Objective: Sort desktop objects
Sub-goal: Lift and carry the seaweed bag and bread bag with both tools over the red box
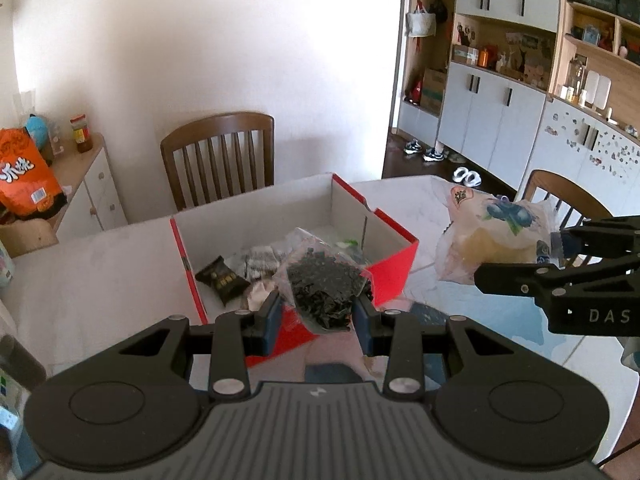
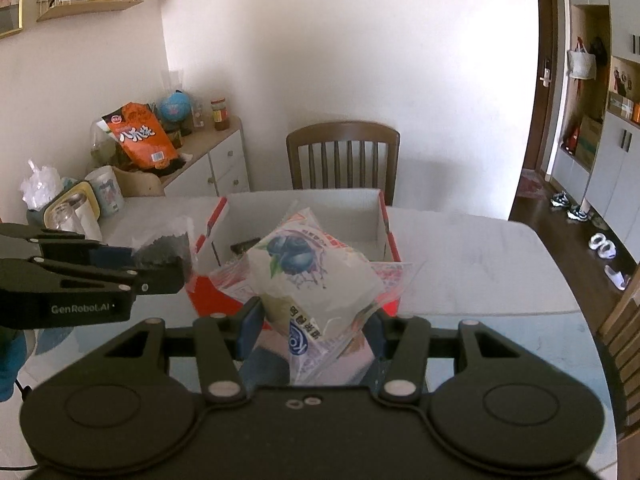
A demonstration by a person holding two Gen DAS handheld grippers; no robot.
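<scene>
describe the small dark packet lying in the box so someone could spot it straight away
Find the open red cardboard box on the white table. Near its left wall lies a small black snack packet with gold print. Unlike the clear bags beside it, it is opaque, flat and crimped at both ends.

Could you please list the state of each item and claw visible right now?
Left claw: shut on the bag of dark dried leaves, held off the table.
Bag of dark dried leaves: gripped, near the box's front.
Right claw: shut on the blueberry bread packet.
Blueberry bread packet: gripped, lifted before the box.
Red box: open-topped, on the table, already holding packets.
Dark snack packet: lying inside the box.
</scene>
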